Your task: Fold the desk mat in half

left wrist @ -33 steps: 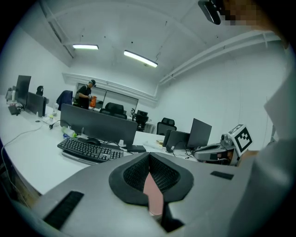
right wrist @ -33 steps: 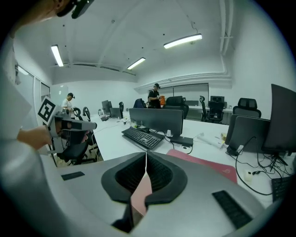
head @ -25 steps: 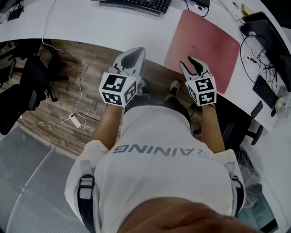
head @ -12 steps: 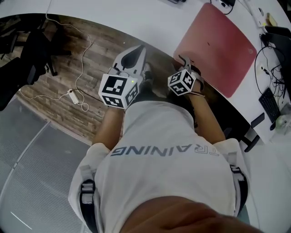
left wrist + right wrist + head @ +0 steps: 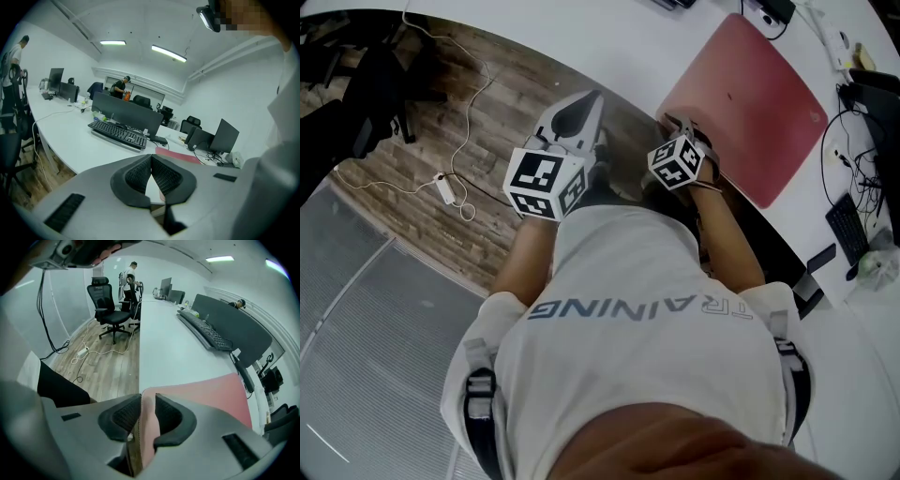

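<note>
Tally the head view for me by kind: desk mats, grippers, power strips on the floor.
Desk mat: 1, red
Grippers: 2, the left gripper and the right gripper, whose jaws have just been closing with the mat's corner between them
Power strip: 1, white, on the floor
Total: 4

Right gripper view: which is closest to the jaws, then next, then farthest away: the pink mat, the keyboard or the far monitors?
1. Desk mat: its corner is between the right gripper's jaws, which have just been closing.
2. Keyboard: further up the desk, on the right.
3. Monitors: at the desk's far end.
</note>
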Demonstrator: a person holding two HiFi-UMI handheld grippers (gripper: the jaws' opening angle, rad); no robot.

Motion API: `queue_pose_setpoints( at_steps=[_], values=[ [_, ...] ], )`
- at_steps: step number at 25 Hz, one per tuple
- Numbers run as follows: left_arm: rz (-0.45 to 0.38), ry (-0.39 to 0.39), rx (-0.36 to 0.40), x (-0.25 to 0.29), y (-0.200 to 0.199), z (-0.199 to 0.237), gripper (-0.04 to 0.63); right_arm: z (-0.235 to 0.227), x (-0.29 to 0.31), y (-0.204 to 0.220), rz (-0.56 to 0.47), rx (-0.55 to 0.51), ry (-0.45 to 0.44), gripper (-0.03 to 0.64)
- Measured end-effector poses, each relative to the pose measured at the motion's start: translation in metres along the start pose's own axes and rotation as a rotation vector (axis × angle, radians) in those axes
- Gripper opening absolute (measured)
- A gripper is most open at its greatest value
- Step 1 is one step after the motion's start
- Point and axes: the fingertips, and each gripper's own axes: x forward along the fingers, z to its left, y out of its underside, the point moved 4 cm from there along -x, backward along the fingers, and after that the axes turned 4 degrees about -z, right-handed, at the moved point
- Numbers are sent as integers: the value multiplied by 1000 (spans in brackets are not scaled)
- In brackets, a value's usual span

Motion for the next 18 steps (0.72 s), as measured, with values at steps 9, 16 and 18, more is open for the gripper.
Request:
queue_pose_setpoints(
  at_steps=[9,16,18],
  values=[
    [-7,40,38,15,-11,-30,28,-20,-25,-4,-125,215,-25,35],
    [-2,87,70,35,-17,-63,28,-54,-59,4,-240,351,34,35],
    [-3,103,81,41,-19,-74,28,-67,-68,10,-277,421,41,35]
  ],
)
